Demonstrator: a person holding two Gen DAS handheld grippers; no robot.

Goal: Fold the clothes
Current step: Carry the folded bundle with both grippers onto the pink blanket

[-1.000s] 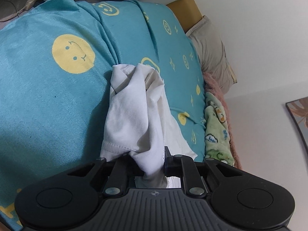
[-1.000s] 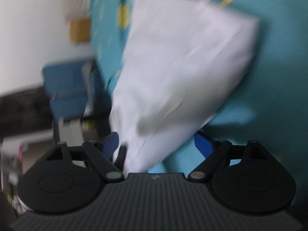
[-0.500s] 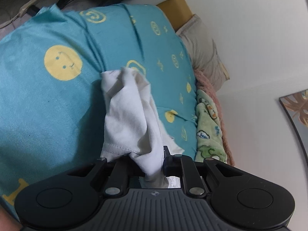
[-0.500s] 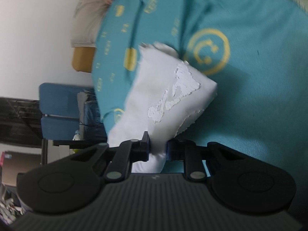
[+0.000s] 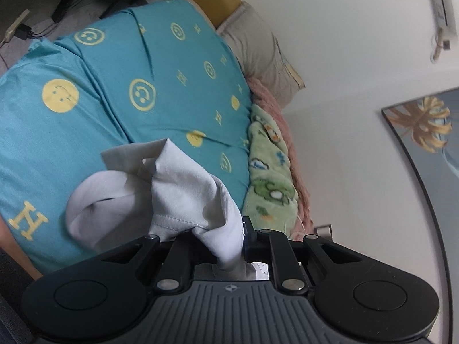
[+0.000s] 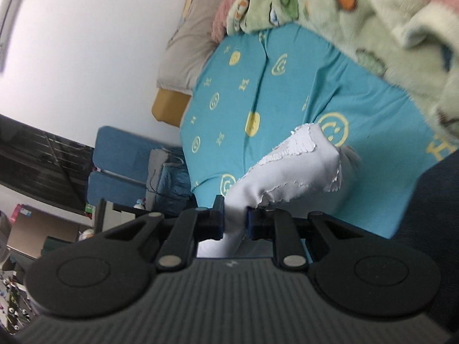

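A white garment hangs bunched above the teal bedspread with yellow smiley prints. My left gripper is shut on a fold of it beside a stitched hem. In the right wrist view the same white garment shows a cracked white print. My right gripper is shut on another part of it, cloth squeezed between the blue pads. The garment is lifted off the teal bedspread, sagging between the two grippers.
A green fleece blanket and a pink one lie along the bed's wall side. A beige pillow sits at the head. A blue chair stands beside the bed, cluttered floor beyond. A picture hangs on the wall.
My right gripper went from open to shut on the white garment. Both grippers then rose and pulled back, lifting the garment off the bedspread so it bunches nearer the cameras.
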